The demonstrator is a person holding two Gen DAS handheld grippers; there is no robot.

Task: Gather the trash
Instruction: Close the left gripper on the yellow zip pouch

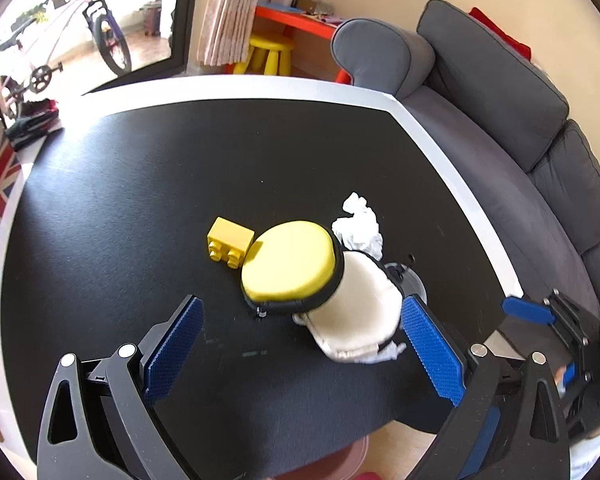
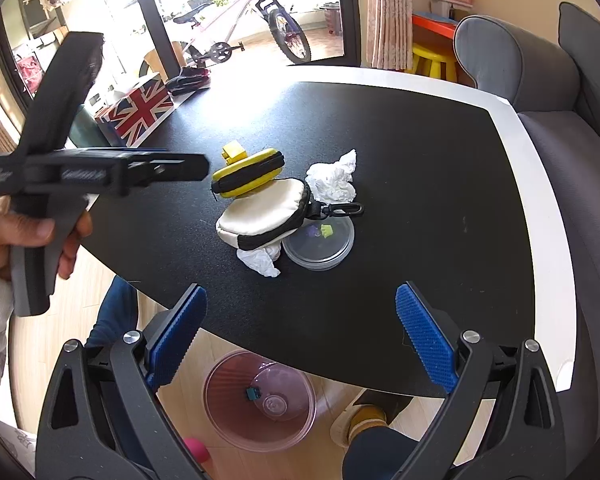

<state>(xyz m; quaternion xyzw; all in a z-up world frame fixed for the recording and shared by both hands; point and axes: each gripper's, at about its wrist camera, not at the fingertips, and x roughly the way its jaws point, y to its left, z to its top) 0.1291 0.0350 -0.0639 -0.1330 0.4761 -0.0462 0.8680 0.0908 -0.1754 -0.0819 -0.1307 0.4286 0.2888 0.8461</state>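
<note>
The left gripper (image 1: 300, 344) is wide open and holds nothing. It hangs over the near part of the black table (image 1: 180, 152). The right gripper (image 2: 300, 336) is wide open too, with nothing in it, and it sits at the near edge of the table, above the floor.

The trash is two bits of crumpled tissue. One tissue (image 2: 334, 178) lies on the far side of the pile, in the open. The other tissue (image 2: 260, 260) is on the near side, partly stuck under a white pouch (image 2: 260, 212). A yellow pouch (image 2: 248, 178) leans on top of the white pouch, so both pouches are in the way. A yellow block (image 1: 230, 240) sits just left of the yellow pouch. A clear round lid (image 2: 320, 244) lies just right of the white pouch, with a black clip (image 2: 340, 211) over its far edge.

On the floor under the near table edge stands a pink bin (image 2: 260, 400) with a small blue thing in it. A grey sofa (image 1: 500, 120) runs along the right side. A hand (image 2: 24, 236) holds the left gripper's handle.
</note>
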